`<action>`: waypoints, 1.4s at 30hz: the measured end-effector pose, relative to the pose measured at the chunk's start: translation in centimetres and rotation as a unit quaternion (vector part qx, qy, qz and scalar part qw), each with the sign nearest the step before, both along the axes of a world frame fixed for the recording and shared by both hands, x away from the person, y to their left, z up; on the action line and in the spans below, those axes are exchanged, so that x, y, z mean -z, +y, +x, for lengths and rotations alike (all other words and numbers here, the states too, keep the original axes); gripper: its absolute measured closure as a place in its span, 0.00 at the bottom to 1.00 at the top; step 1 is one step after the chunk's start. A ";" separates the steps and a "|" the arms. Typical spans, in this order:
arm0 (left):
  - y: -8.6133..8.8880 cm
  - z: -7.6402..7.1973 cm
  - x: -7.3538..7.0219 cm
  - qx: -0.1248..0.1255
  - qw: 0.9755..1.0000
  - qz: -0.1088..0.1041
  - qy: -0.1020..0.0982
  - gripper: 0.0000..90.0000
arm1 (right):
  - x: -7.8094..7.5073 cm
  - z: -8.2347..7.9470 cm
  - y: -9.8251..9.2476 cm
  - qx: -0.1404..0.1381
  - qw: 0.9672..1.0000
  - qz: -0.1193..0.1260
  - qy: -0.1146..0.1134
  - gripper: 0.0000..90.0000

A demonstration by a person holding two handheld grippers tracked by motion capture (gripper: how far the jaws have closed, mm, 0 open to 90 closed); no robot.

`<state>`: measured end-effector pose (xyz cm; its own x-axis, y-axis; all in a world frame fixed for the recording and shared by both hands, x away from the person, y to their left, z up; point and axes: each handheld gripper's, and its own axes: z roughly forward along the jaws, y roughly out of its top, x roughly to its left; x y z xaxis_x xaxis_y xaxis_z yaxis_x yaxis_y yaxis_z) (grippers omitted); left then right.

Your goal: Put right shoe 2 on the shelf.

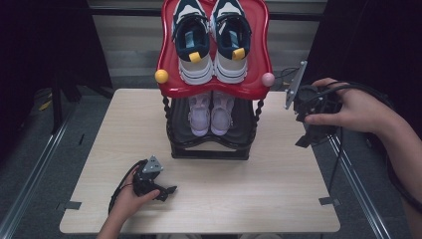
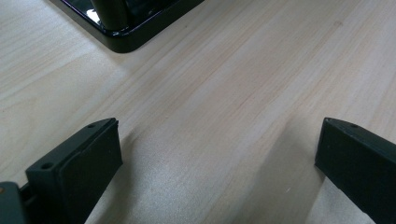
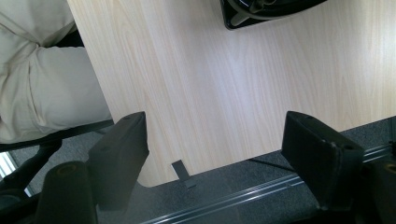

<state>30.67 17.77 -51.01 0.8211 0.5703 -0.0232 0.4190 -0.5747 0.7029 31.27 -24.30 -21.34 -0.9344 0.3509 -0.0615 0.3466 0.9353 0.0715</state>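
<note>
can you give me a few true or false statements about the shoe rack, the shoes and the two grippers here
1. The navy and white sneakers sit on the red top shelf of the shoe rack. True.
2. The pale pink shoes lie on the table in front of the rack. False: they sit on the black lower shelf, under the red one.
3. The left gripper is open with bare tabletop between its jaws. True.
4. The right gripper is shut on a sneaker. False: its jaws stand wide apart with nothing between them, over the table's edge.
5. Both balls on the red shelf's front corners are yellow. False: the yellow ball is at one corner, the pink ball at the other.
</note>
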 end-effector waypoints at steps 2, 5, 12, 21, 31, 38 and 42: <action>0.0 0.0 0.0 -0.001 1.000 0.001 0.000 0.00 | 0.3 -0.1 -0.1 0.000 1.000 0.001 -0.005 0.25; 0.0 0.0 0.0 -0.001 1.000 0.001 0.000 0.00 | 0.9 -0.2 -0.4 0.002 1.000 0.007 -0.004 0.25; 0.0 0.0 0.0 -0.001 1.000 0.001 0.000 0.00 | 2.5 -0.5 -1.0 0.005 1.000 0.009 0.002 0.25; 0.0 0.0 0.0 -0.001 1.000 0.001 0.000 0.00 | 4.8 -0.6 -1.5 0.006 1.000 0.012 0.009 0.25; 0.0 0.0 0.0 -0.001 1.000 0.001 0.000 0.00 | 7.1 -0.6 -1.9 0.014 1.000 0.023 0.016 0.25; 0.0 0.0 0.0 -0.002 1.000 0.000 -0.001 0.00 | 8.7 -0.7 -2.1 0.016 0.999 0.033 0.021 0.25; 0.0 0.0 0.0 -0.002 1.000 0.000 -0.001 0.00 | 9.9 -0.7 -2.1 0.015 0.999 0.038 0.024 0.25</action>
